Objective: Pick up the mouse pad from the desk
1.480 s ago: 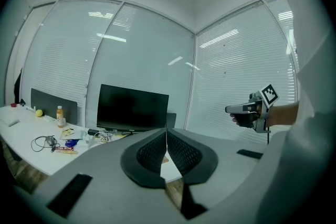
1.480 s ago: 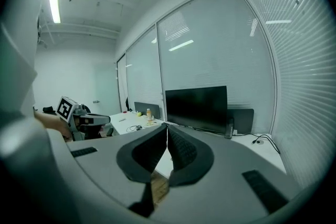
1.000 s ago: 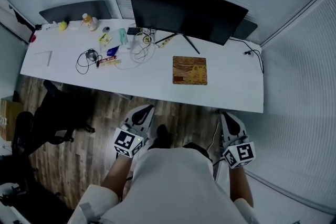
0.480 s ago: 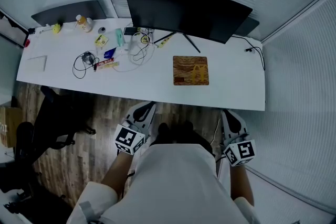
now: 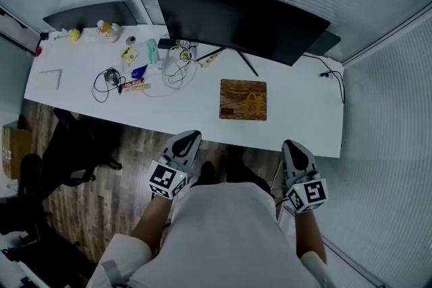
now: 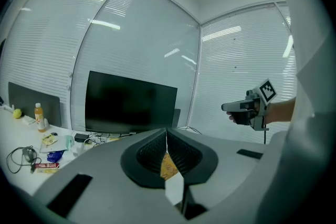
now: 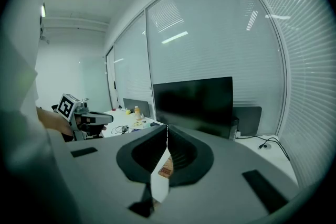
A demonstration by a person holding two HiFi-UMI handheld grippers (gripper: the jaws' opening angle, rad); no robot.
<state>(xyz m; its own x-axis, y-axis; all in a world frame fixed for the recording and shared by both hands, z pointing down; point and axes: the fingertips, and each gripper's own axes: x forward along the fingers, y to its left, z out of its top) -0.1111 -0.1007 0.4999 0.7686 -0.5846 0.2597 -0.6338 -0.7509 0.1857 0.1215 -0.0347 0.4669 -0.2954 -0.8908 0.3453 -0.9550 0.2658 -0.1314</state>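
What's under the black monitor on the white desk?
Under the wide black monitor: thin black stand legs splayed on the white desk, with looped cables at its left end. The screen covers the desk strip behind it.

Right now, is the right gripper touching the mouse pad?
Apart. The head view shows the right gripper at the near edge of the desk, with bare desktop between it and the mouse pad.
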